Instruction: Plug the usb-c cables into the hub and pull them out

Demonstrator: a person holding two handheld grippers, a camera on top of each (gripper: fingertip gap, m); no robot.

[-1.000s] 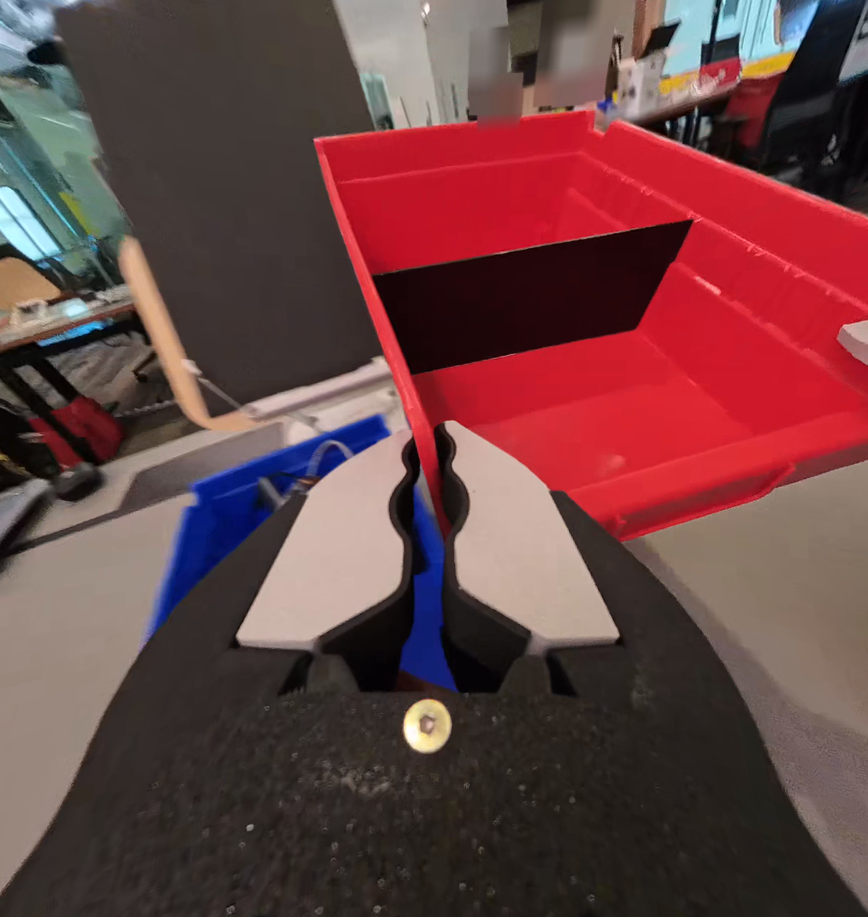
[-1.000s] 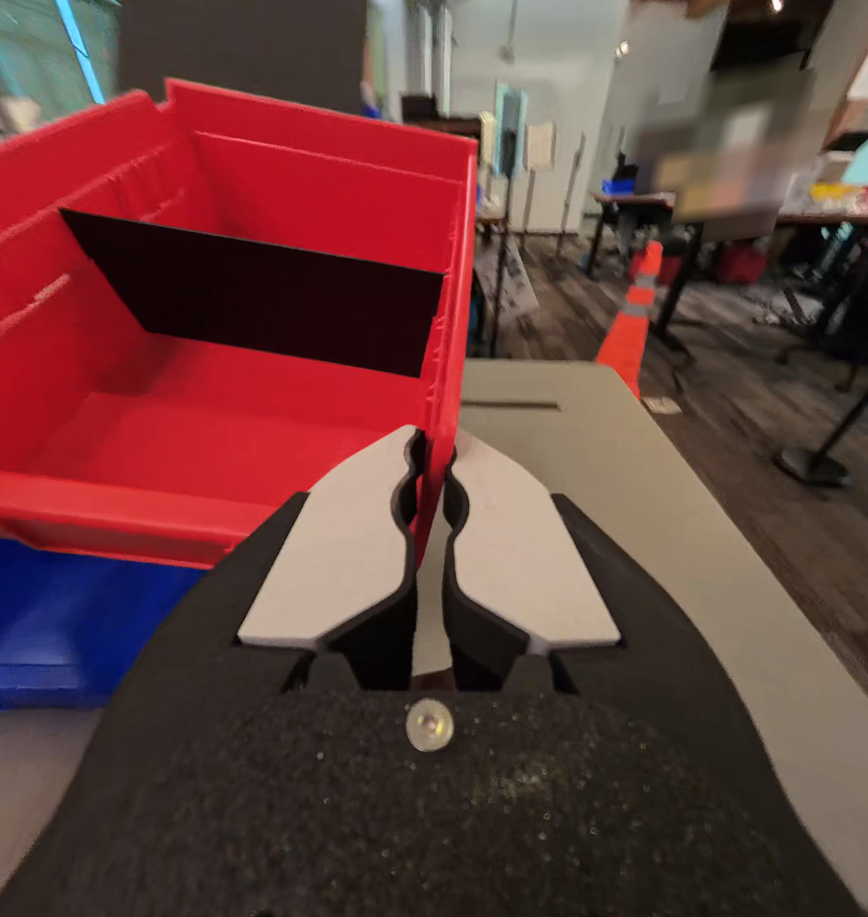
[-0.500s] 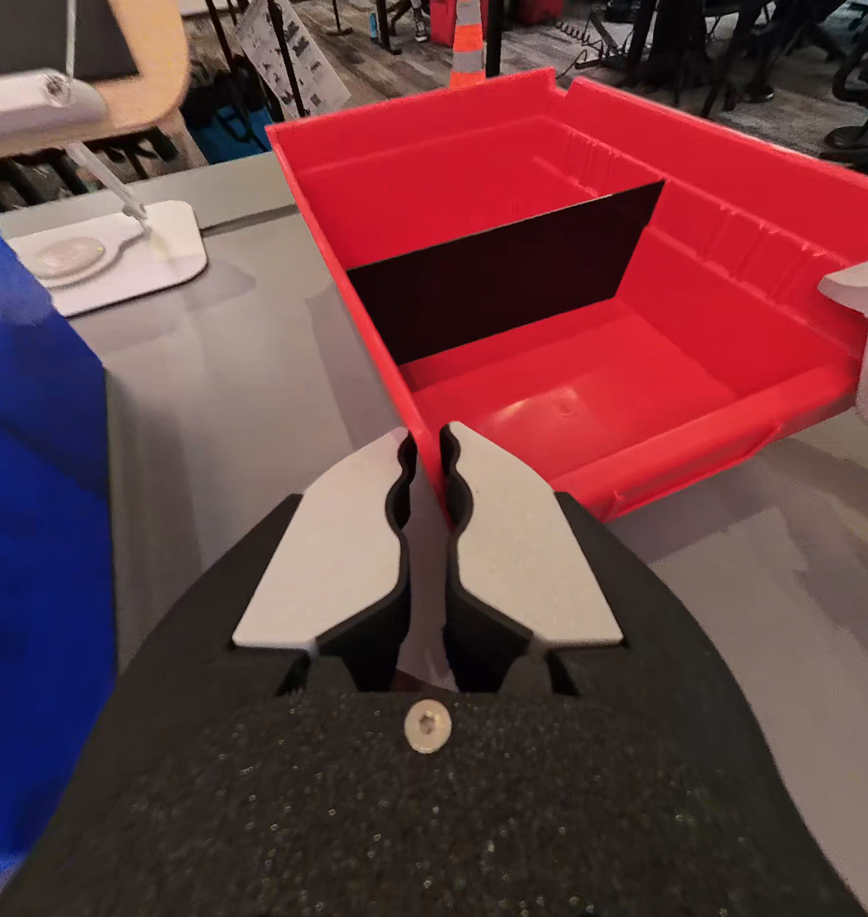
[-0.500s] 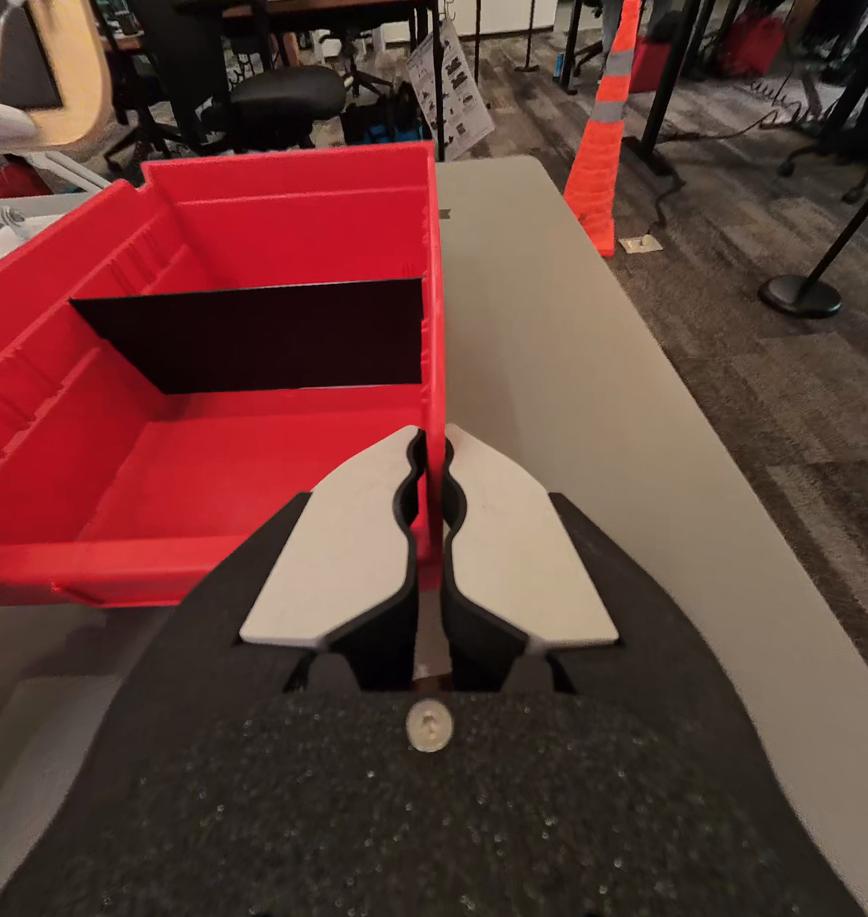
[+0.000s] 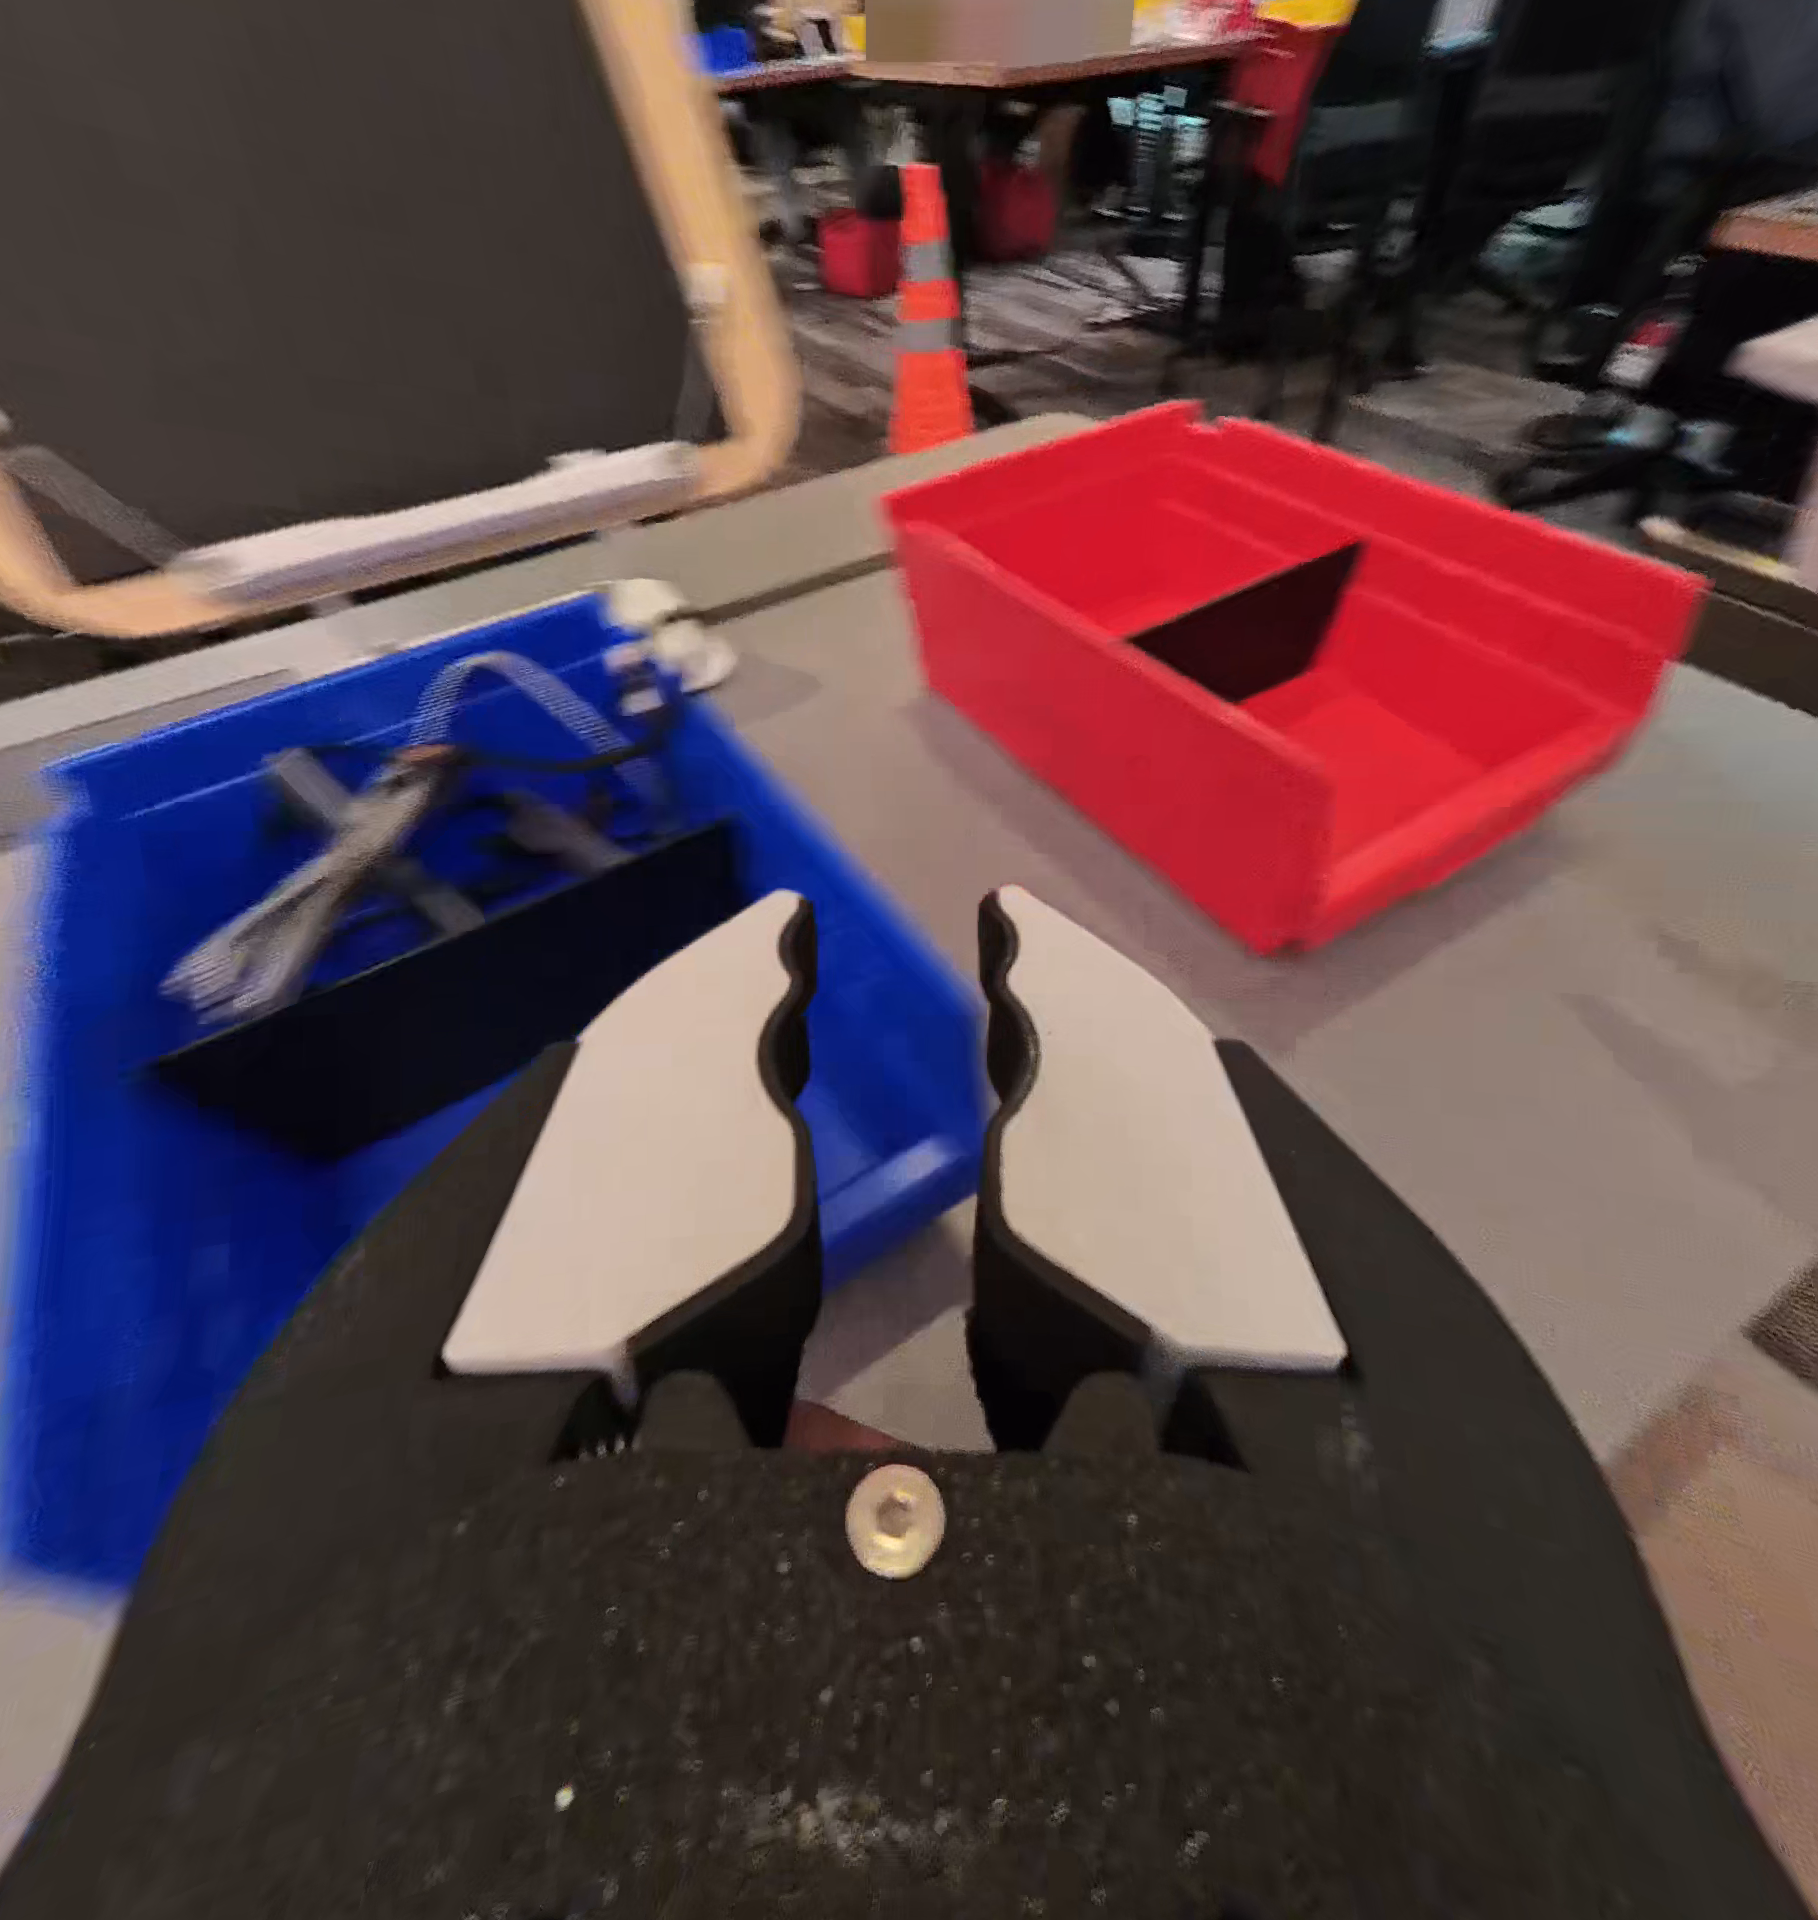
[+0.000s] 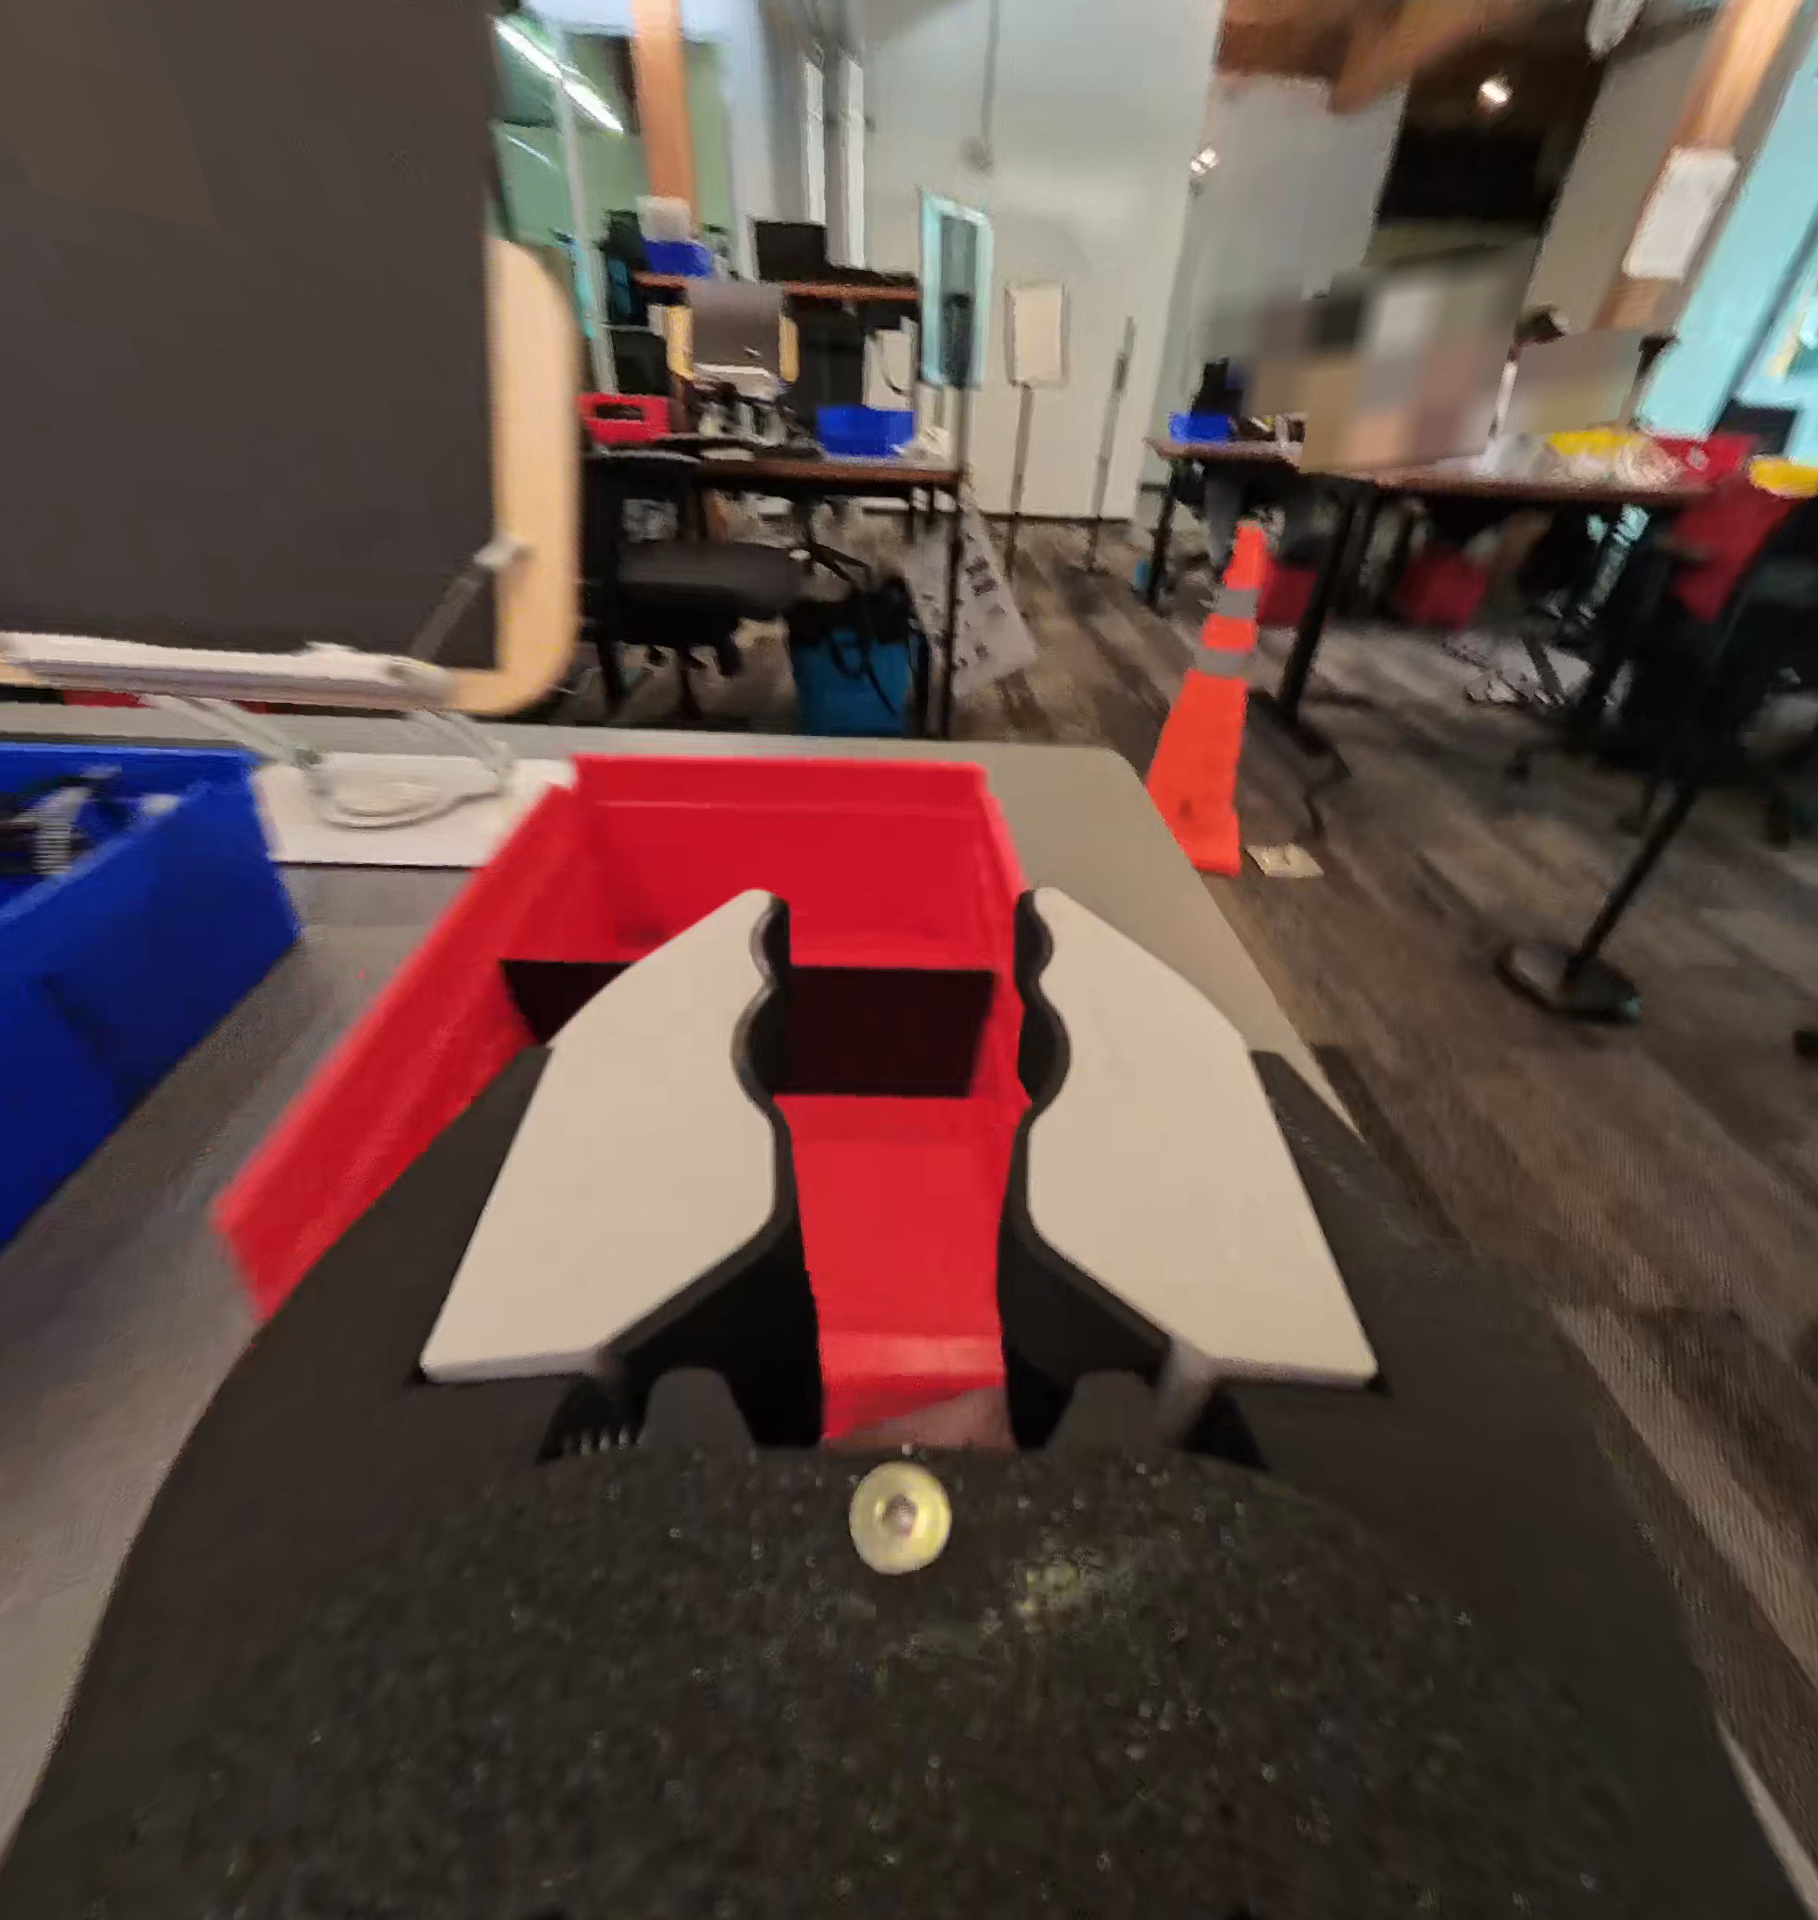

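Left wrist view shows your left gripper parted and empty above the grey tabletop, its tips over the near corner of the blue plastic bin. Blurred grey cables lie in that bin's far compartment behind a black divider; you cannot make out the hub. Your right gripper is spread wide, holding nothing, over the red plastic bin, which stands well apart from the blue one.

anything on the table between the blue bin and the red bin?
Bare grey table between the blue bin and the red bin in the left wrist view; the right wrist view shows the same gap, clear.
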